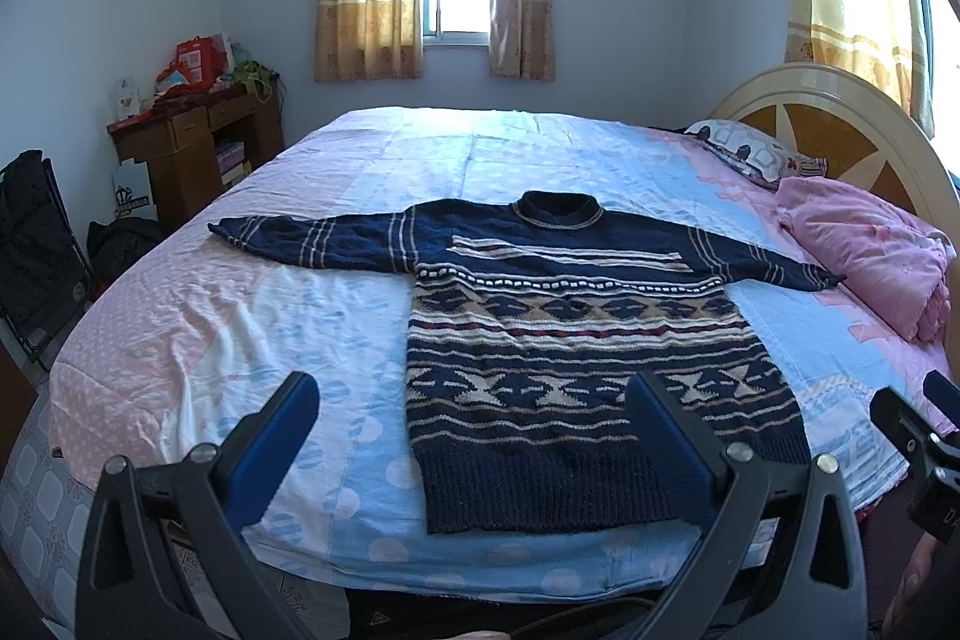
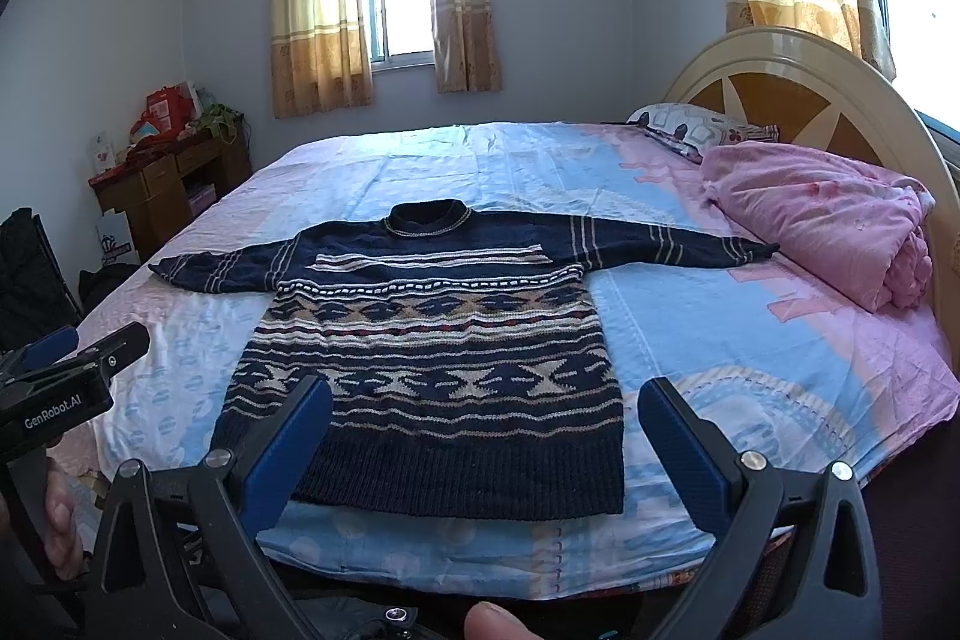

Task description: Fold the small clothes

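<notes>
On the bed (image 1: 336,172): sweater (image 1: 570,340) lay flat, face up, sleeves out to both sides, hem nearest. Navy knit with cream and tan bands, thick, likely floppy. Looked like pre-fold, nothing gripped. Left tool (image 1: 474,436) and right tool (image 2: 486,436) spread wide, empty, short of hem. Probably next: pinch a sleeve, fold inward.

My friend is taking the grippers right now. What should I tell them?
Left gripper: open, holding nothing, hovering above the bed's near edge.
Right gripper: open, holding nothing, beside the left one.
Sweater: lying flat on the bed sheet, front up, both sleeves spread out sideways, collar toward the far side, hem nearest you.
Done: sweater is laid out; no fold yet.
Left: fold the sleeves in, then fold the body.
</notes>
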{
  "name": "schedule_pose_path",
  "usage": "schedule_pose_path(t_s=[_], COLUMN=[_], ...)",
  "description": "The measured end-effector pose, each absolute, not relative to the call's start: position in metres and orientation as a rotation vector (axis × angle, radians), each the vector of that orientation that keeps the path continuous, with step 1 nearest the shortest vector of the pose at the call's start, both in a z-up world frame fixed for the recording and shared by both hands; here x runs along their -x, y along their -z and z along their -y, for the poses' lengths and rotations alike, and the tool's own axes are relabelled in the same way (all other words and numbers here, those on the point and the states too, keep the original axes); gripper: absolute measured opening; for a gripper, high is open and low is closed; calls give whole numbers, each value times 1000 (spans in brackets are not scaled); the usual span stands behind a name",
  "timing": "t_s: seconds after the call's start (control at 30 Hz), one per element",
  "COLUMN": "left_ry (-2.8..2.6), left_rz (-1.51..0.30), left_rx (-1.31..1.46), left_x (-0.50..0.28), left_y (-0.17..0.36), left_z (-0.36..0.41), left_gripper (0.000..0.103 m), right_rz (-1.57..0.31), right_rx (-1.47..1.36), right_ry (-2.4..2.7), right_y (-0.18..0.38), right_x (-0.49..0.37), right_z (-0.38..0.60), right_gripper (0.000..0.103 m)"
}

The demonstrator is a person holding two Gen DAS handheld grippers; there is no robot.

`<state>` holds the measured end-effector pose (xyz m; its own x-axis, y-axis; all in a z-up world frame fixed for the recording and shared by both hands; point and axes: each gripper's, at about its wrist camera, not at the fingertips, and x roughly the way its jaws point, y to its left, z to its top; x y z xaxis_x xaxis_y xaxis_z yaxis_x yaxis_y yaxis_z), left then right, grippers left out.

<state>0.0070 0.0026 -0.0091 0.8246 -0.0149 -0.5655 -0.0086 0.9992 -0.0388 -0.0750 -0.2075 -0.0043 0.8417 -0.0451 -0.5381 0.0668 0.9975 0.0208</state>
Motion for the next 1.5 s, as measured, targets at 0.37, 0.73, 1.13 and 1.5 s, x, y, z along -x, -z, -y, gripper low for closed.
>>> schedule_pose_path(t_s=[0.37, 0.73, 1.13, 1.5], left_ry=[3, 4, 22, 22], left_rz=[-601, -602, -610, -684], left_rx=[41, 39, 1, -157], left_x=[-7, -7, -28, -99], left_y=[9, 9, 21, 42], left_z=[-3, -3, -6, 1], left_gripper=[103, 103, 103, 103], right_rz=[-568, -571, -558, -557], right_rx=[-42, -49, -127, -165], right_ry=[61, 61, 22, 77], right_y=[5, 4, 15, 49], right_x=[75, 74, 63, -5], right_z=[208, 210, 228, 290], right_gripper=[102, 102, 102, 102])
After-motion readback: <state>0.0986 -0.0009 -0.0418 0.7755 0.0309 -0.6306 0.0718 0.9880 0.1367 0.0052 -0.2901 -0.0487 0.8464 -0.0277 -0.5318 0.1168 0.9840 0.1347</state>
